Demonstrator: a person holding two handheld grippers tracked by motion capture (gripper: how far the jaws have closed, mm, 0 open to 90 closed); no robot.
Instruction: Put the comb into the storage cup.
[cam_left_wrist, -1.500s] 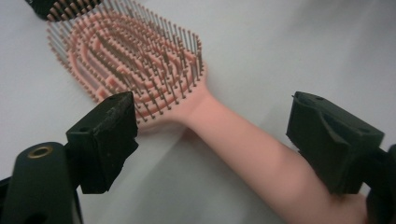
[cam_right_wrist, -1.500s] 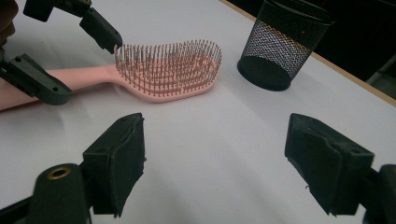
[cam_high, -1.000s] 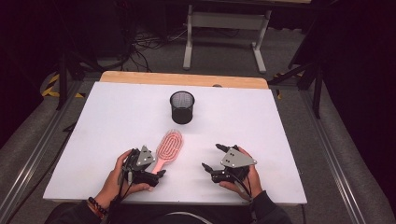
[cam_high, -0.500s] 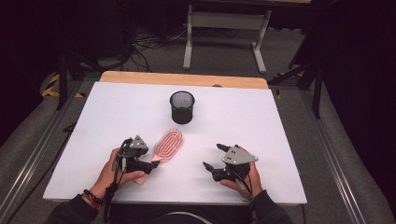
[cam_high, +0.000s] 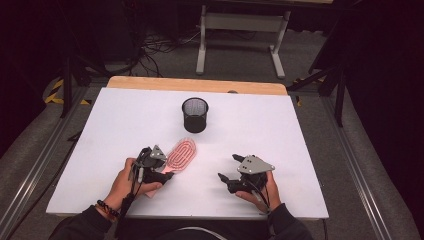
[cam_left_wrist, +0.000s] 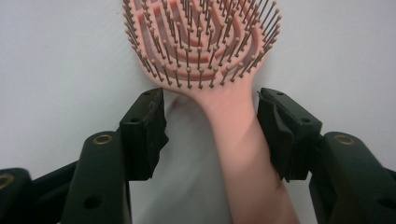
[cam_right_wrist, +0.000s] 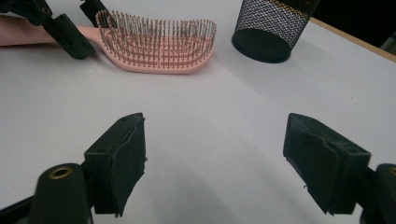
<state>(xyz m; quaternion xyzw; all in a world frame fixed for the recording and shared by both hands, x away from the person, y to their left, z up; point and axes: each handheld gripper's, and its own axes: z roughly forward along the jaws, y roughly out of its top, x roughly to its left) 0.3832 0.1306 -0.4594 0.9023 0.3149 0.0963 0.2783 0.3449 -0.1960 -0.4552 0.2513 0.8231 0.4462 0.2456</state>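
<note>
A pink hairbrush (cam_high: 181, 152) lies bristles up on the white table (cam_high: 280, 130), its head pointing toward a black mesh cup (cam_high: 194, 115). My left gripper (cam_high: 164, 164) sits at the brush's handle. In the left gripper view the handle (cam_left_wrist: 233, 116) lies between the jaws of my left gripper (cam_left_wrist: 211, 100). The right jaw is at the handle's edge and a gap shows beside the left jaw. These jaws have just been closing. My right gripper (cam_high: 229, 167) rests open to the right, with nothing between the jaws of that gripper (cam_right_wrist: 215, 128).
The right gripper view shows the brush (cam_right_wrist: 159, 46), the left gripper (cam_right_wrist: 77, 28) and the mesh cup (cam_right_wrist: 273, 28) ahead. A wooden strip (cam_high: 200, 84) borders the table's far edge. Beyond it are a metal stand and cables on the floor.
My left gripper has shifted left along the brush to its handle and its jaws have narrowed around it. The brush head now points more up and right. The right gripper has not moved.
</note>
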